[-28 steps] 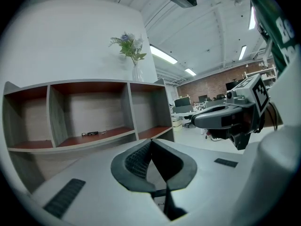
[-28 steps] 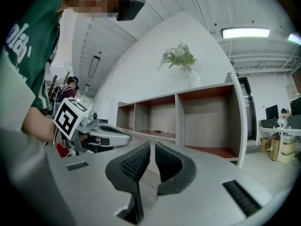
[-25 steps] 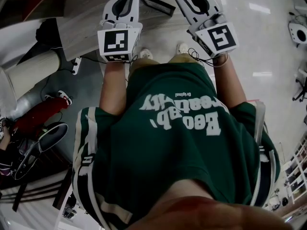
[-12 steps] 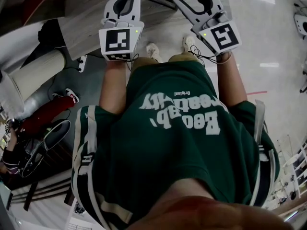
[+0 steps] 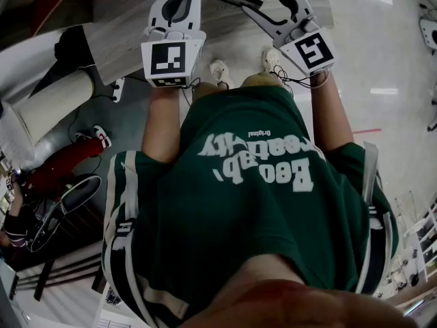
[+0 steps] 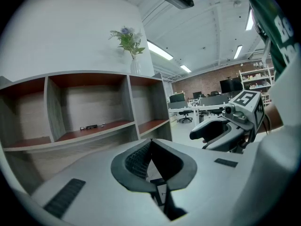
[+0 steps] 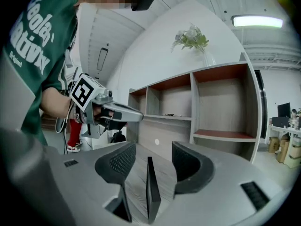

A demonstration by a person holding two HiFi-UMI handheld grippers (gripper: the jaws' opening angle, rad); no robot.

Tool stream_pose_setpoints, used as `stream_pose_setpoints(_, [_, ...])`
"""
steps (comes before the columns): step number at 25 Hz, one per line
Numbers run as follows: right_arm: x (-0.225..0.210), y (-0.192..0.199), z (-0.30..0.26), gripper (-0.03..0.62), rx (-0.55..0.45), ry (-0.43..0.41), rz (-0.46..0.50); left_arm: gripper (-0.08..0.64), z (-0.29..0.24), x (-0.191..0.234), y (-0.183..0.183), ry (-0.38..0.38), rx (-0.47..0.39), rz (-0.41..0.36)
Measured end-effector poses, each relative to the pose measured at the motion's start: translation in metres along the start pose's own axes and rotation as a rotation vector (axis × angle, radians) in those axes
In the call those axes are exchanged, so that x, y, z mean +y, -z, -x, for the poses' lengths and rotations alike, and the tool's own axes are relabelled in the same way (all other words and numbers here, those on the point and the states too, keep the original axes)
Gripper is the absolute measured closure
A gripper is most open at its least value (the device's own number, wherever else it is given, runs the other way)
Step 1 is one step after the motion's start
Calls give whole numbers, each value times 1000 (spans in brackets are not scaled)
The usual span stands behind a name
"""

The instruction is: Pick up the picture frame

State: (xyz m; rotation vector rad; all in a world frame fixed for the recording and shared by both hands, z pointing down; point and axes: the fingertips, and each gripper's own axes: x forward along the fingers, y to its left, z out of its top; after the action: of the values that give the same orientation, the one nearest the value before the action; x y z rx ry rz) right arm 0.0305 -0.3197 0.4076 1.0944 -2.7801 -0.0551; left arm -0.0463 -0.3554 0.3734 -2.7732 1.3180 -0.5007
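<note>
Edge-on at lower centre of the right gripper view, the picture frame [image 7: 151, 192] stands untouched on the table [image 7: 134, 173] between the right gripper's [image 7: 153, 147] opening jaws, the left gripper [image 6: 150, 142] pressed together; a crooked closing could tip it over.
</note>
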Motion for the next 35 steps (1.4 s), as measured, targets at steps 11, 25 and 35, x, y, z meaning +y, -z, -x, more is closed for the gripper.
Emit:
stream_pose_setpoints(11, [6, 74, -10, 360, 175, 1, -159, 541, 24, 17, 5, -57, 4, 31])
stream_pose_setpoints(25, [4, 140, -52, 360, 260, 22, -256, 541, 59, 48, 19, -163, 43, 17])
stream_pose_setpoints(35, [2, 161, -70, 477, 313, 49, -252, 541, 72, 68, 32, -200, 60, 34])
